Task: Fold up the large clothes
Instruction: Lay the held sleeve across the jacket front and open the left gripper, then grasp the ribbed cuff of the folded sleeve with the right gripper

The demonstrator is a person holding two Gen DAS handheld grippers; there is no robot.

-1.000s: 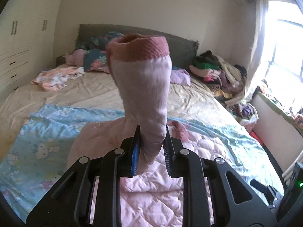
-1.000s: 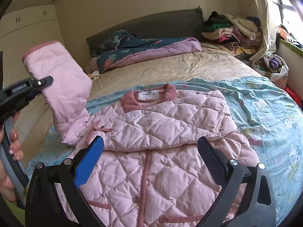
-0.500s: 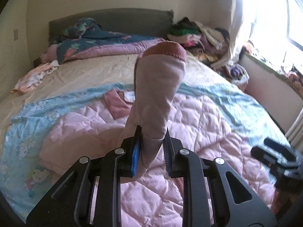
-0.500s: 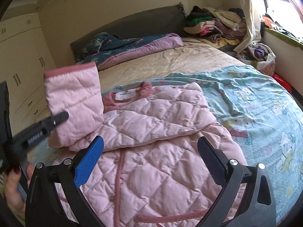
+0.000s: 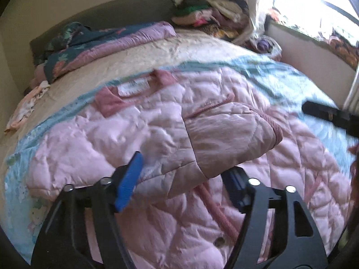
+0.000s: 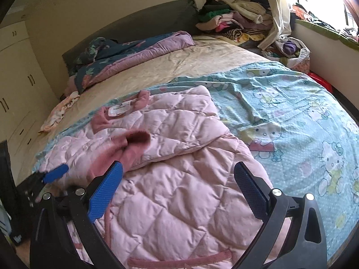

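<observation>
Left wrist view: the left gripper [image 5: 182, 180] has its jaws spread wide, with nothing clamped between them. A pink quilted jacket [image 5: 157, 134] lies front-up on a light blue cartoon-print sheet [image 5: 280, 74] spread over the bed [image 5: 157, 51]. One sleeve [image 5: 228, 139] is laid across the chest, its darker ribbed cuff [image 5: 277, 132] pointing to the right; the sleeve's near edge hangs just above the gap between the open fingers. The collar [image 5: 112, 100] with a white label [image 5: 133, 86] points toward the headboard. The picture is blurred. A dark tip of the right gripper [image 5: 329, 116] shows at the right edge.

Right wrist view: the right gripper [image 6: 178, 182] is also opened wide and empty, hovering over the jacket's lower front [image 6: 170, 201]. Both sleeves lie folded over the chest; the cuff [image 6: 136, 139] rests near the middle, blurred. The left gripper [image 6: 55, 174] appears at the left edge, beside the jacket's side. Farther back lie a rolled purple and dark floral quilt [image 6: 134, 53], a pile of clothes [image 6: 233, 22] by the curtain [image 6: 278, 11], and a small pale garment [image 6: 60, 112].
</observation>
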